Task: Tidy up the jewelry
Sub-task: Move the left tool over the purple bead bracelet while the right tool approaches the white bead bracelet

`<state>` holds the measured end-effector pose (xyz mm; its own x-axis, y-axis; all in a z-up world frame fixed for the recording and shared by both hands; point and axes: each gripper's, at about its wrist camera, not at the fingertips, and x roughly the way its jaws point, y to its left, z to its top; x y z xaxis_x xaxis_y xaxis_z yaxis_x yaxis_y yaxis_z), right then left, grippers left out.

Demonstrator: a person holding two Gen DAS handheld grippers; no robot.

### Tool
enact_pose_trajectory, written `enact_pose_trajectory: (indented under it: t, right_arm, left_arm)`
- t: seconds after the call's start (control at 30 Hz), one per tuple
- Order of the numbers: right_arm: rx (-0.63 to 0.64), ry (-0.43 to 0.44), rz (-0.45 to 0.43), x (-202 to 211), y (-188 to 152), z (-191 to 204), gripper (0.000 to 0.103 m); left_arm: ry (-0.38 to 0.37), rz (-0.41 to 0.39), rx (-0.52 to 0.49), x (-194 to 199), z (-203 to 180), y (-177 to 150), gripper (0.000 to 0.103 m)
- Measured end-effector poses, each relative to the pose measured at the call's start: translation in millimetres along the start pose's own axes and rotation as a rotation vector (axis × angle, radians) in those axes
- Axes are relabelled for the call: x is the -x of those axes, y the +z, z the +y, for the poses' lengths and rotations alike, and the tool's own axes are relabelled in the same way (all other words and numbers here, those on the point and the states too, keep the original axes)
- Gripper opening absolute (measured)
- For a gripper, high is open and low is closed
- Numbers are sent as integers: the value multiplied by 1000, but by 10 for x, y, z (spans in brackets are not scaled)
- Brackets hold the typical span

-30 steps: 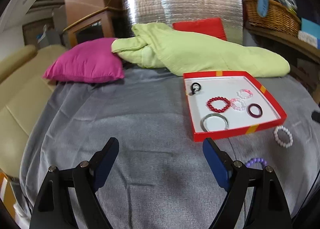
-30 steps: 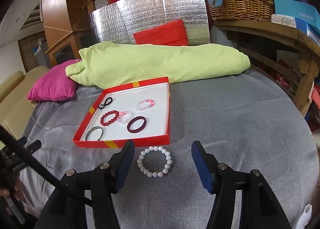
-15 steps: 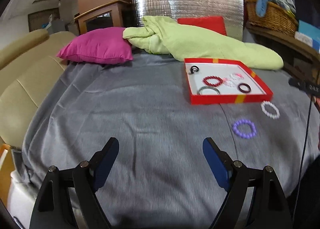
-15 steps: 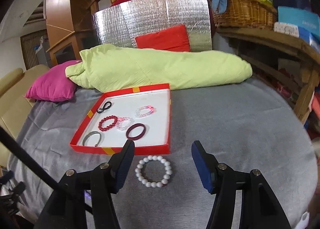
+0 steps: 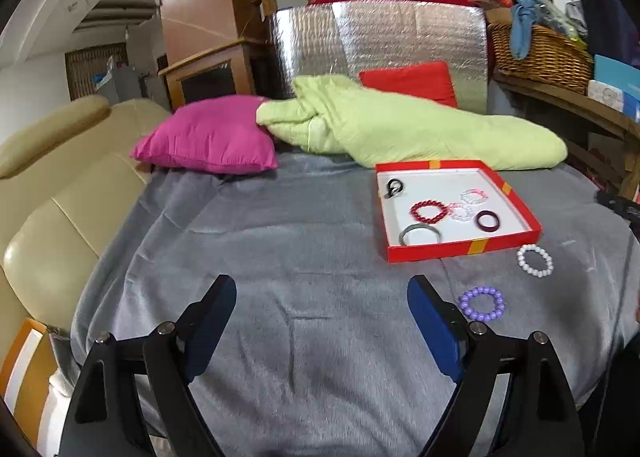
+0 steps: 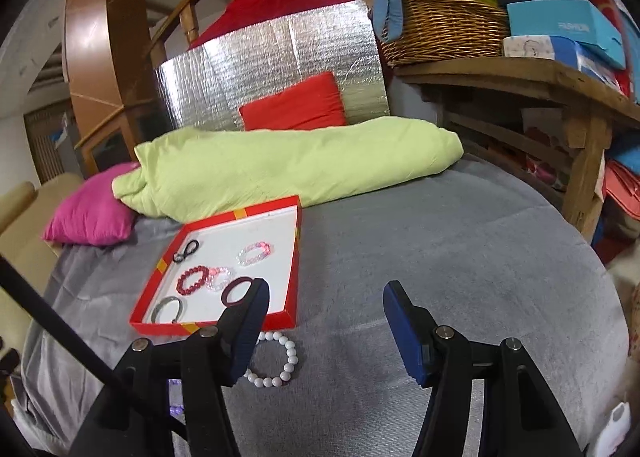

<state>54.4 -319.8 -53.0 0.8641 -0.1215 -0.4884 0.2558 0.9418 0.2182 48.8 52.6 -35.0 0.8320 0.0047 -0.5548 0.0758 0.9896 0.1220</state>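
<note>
A red tray with a white floor [image 5: 466,250] [image 6: 294,253] lies on the grey blanket and holds several bracelets and a black clasp. A white bead bracelet [image 5: 535,260] [image 6: 280,361] lies on the blanket just in front of the tray. A purple bead bracelet [image 5: 481,304] lies nearer, right of my left gripper [image 5: 322,321], which is open and empty. My right gripper [image 6: 325,331] is open and empty; its left finger [image 6: 246,331] covers part of the white bracelet and the tray's near edge.
A green quilt [image 5: 400,125], a pink cushion [image 5: 208,139] and a red cushion [image 6: 296,103] lie behind the tray against a silver panel. A beige sofa [image 5: 48,197] is on the left. A wooden shelf with a wicker basket [image 6: 440,29] stands on the right.
The left gripper first pulled back from the tray, then came closer again, bringing the purple bracelet into view. The right gripper shifted right, so the white bracelet now sits under its left finger.
</note>
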Motion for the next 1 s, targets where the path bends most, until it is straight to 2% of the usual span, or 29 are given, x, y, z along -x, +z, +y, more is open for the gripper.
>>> enact_pose_trajectory:
  t: [0.17, 0.27, 0.4, 0.47, 0.53, 0.6, 0.7, 0.83, 1.0]
  right_arm:
    - [-23, 9, 2, 46, 9, -107, 67]
    - [-24, 3, 18, 33, 12, -174, 67]
    - [-28, 13, 41, -11, 31, -250, 68]
    - [-33, 26, 71, -75, 29, -270, 68]
    - [-38, 33, 112, -157, 8, -278, 68]
    - [-39, 37, 135, -186, -24, -263, 68]
    - [-29, 50, 137, -150, -57, -199, 68]
    - [-3, 78, 131, -66, -111, -65, 68]
    - [57, 88, 137, -62, -157, 91, 69]
  left_arm:
    - [-4, 38, 55, -356, 60, 52, 88]
    - [0, 52, 48, -592, 9, 75, 88]
    - [-28, 73, 23, -868, -85, 49, 88]
    - [-49, 109, 20, -992, -134, 6, 88]
    - [-83, 121, 23, -1025, -203, 20, 88]
    - [-84, 100, -16, -990, -322, 33, 88]
    - [-75, 76, -115, -954, -573, 19, 88]
    - [-104, 85, -192, -947, -819, -30, 88]
    - [-105, 97, -208, -962, -936, -36, 88]
